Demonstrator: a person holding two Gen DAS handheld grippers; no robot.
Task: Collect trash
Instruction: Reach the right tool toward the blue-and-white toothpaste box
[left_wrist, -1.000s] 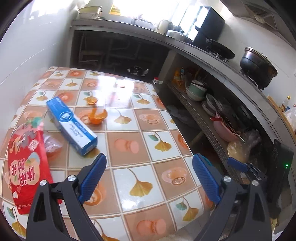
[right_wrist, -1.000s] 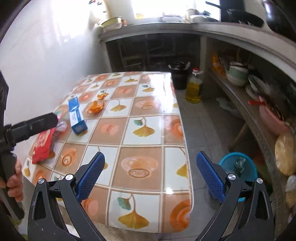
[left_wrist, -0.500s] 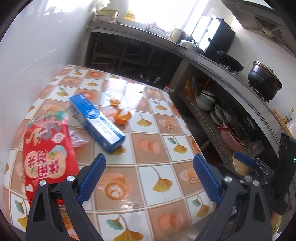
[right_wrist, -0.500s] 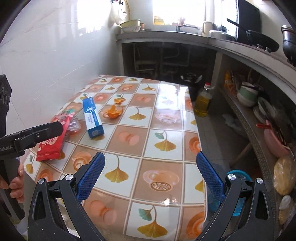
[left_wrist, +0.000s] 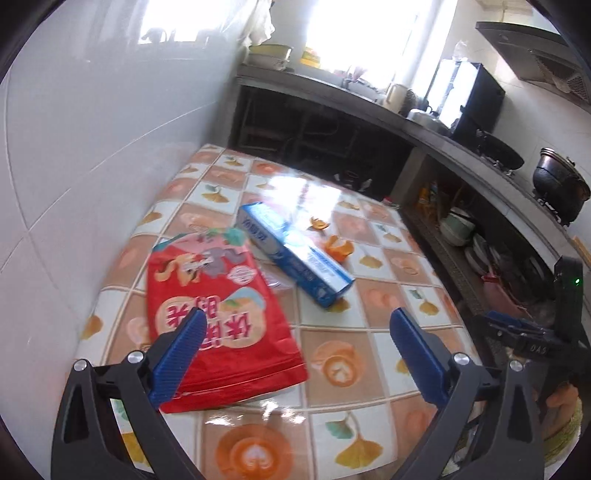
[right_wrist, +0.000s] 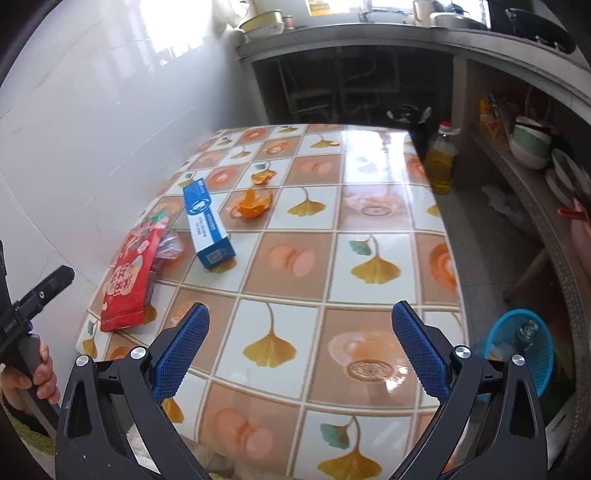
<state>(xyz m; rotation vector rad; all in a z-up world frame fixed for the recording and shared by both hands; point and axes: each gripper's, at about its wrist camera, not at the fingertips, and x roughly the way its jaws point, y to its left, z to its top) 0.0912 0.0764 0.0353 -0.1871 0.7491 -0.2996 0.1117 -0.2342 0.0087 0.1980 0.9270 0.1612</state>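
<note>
Right now both claws hang spread wide with nothing between their blue pads: the left claw (left_wrist: 295, 354) over the near left part of the bench (left_wrist: 332, 369), the right claw (right_wrist: 301, 350) over the bench's near edge. Closest to the left claw, the red snack bag (left_wrist: 218, 314) lies flat on the tiled cloth, its near end running under that claw's left finger in the left wrist view; whether they touch I cannot tell. Tucked against the bag's side at about 2 o'clock is a scrap of clear plastic wrap (right_wrist: 170, 245), crumpled. Just beyond that, the blue carton (left_wrist: 295, 254) lies on its long side, slanted, its near end pointing toward 4 o'clock from the bag. Past the carton, at about 1 o'clock, sits the larger orange peel (right_wrist: 253, 203), curled open, close to the carton but apart from it, and a smaller orange peel (right_wrist: 263, 178) lies a little farther on. Down on the floor at 3 o'clock of the right claw stands a blue basket (right_wrist: 521, 347), beside the bench's right edge. Farther back, a bottle of yellow oil (right_wrist: 441, 162) stands on the floor near the bench's far right corner.
</note>
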